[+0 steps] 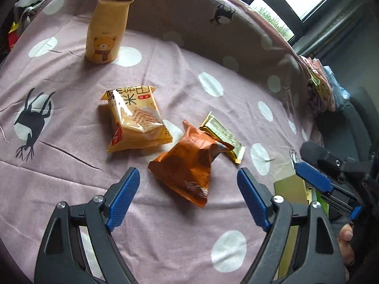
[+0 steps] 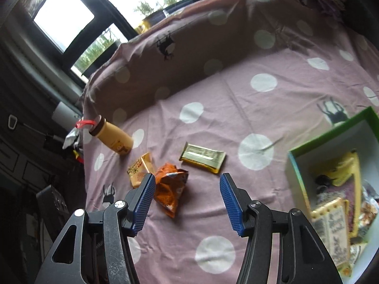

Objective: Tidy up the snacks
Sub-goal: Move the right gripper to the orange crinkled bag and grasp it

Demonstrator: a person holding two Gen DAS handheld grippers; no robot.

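Observation:
An orange crumpled snack bag (image 1: 187,165) lies on the pink dotted cloth (image 1: 165,71), just beyond my open left gripper (image 1: 187,179). A yellow cracker pack (image 1: 136,120) lies to its left and a gold bar wrapper (image 1: 222,137) behind it. My right gripper (image 2: 187,187) is open and empty above the cloth, with the orange bag (image 2: 170,189) by its left finger and the gold bar (image 2: 202,157) ahead. The cracker pack (image 2: 139,168) lies further left. The right gripper also shows in the left wrist view (image 1: 315,177).
A tan bear-print bottle (image 1: 106,28) stands at the back of the cloth; it also shows in the right wrist view (image 2: 113,137). A green-rimmed box (image 2: 331,189) holding several snack packs sits at the right. The cloth rises as a wall behind. Windows lie beyond.

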